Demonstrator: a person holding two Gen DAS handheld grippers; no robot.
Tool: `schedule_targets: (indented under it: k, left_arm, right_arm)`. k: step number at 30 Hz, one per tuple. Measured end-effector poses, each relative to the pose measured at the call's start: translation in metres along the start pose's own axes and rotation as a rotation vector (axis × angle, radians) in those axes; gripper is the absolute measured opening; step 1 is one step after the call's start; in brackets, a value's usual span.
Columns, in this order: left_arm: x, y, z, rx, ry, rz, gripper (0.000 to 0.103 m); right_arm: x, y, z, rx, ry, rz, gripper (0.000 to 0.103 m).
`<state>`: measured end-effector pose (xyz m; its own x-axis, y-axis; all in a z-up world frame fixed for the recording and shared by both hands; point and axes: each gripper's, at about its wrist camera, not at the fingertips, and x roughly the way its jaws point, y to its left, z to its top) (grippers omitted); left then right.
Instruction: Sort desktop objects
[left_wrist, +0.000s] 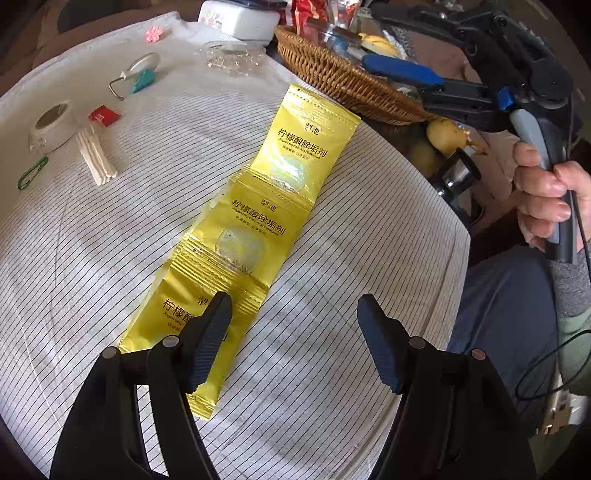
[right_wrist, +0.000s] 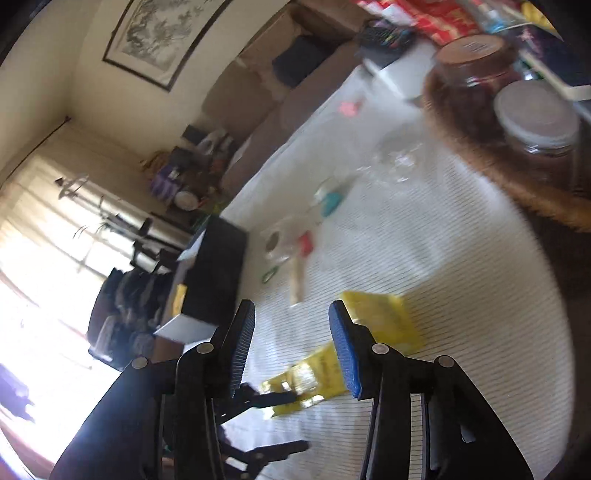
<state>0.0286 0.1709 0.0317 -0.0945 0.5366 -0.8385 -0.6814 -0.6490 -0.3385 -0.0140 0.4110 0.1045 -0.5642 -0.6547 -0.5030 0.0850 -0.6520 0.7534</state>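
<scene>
left tongs released over yellow sachet strip; right tongs released too. shift left, pinch strip's near end.

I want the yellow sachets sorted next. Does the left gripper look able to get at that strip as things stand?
Probably yes. The left gripper is open, its left finger already over the near end of the yellow sachet strip, which lies flat on the striped cloth with nothing over it.

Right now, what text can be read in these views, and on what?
"柠檬酸除垢剂": large characters on each sachet of the yellow sachet strip.
Small brand mark and fine English line beneath: too small to read reliably.
Red packet: print illegible.
Right wrist view: blurred, nothing readable.
</scene>
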Motion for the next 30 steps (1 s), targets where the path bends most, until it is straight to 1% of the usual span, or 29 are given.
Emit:
schedule_targets:
  k: [1, 3, 5, 6, 7, 10, 12, 16, 19, 22, 24, 26, 29, 30]
  left_arm:
    - [0.000, 0.000, 0.000, 0.000, 0.000, 0.000, 0.067]
    - [-0.001, 0.001, 0.000, -0.004, 0.001, -0.001, 0.068]
    - [0.000, 0.001, 0.000, -0.003, 0.005, 0.000, 0.068]
    - [0.000, 0.001, 0.001, -0.004, 0.006, 0.000, 0.068]
    - [0.000, 0.001, 0.001, -0.004, 0.007, -0.001, 0.068]
    - [0.003, 0.000, 0.006, -0.005, 0.008, -0.006, 0.068]
    - [0.006, -0.001, 0.011, -0.005, 0.006, 0.002, 0.068]
    - [0.012, -0.005, 0.020, -0.004, 0.013, -0.005, 0.068]
    - [0.015, -0.011, 0.024, 0.017, 0.017, 0.000, 0.068]
    - [0.017, -0.011, 0.030, 0.006, 0.017, -0.005, 0.068]
    - [0.019, -0.008, 0.032, -0.015, 0.022, -0.025, 0.073]
    - [0.019, -0.007, 0.033, -0.022, 0.026, -0.037, 0.073]
    - [0.012, -0.006, 0.030, -0.022, 0.019, -0.019, 0.073]
    - [0.007, -0.005, 0.027, -0.018, 0.008, -0.008, 0.073]
  right_arm:
    - [0.015, 0.005, -0.002, -0.019, 0.049, -0.013, 0.044]
    - [0.046, 0.004, -0.008, -0.042, 0.145, -0.096, 0.044]
    - [0.065, -0.007, -0.011, -0.046, 0.187, -0.179, 0.044]
    - [0.067, -0.014, -0.012, -0.043, 0.180, -0.223, 0.044]
    - [0.066, -0.020, -0.010, -0.036, 0.163, -0.246, 0.044]
    - [0.056, -0.035, -0.004, 0.013, 0.123, -0.221, 0.042]
    - [0.052, -0.039, 0.001, 0.013, 0.098, -0.220, 0.041]
    - [0.052, -0.050, 0.011, 0.017, 0.088, -0.274, 0.041]
    - [0.049, -0.064, 0.014, 0.058, 0.077, -0.286, 0.041]
    - [0.046, -0.073, 0.017, 0.060, 0.070, -0.338, 0.041]
    - [0.044, -0.078, 0.018, 0.075, 0.069, -0.320, 0.040]
    - [0.042, -0.080, 0.019, 0.078, 0.065, -0.322, 0.038]
    - [0.039, -0.078, 0.019, 0.080, 0.058, -0.318, 0.039]
    - [0.037, -0.074, 0.019, 0.072, 0.051, -0.316, 0.041]
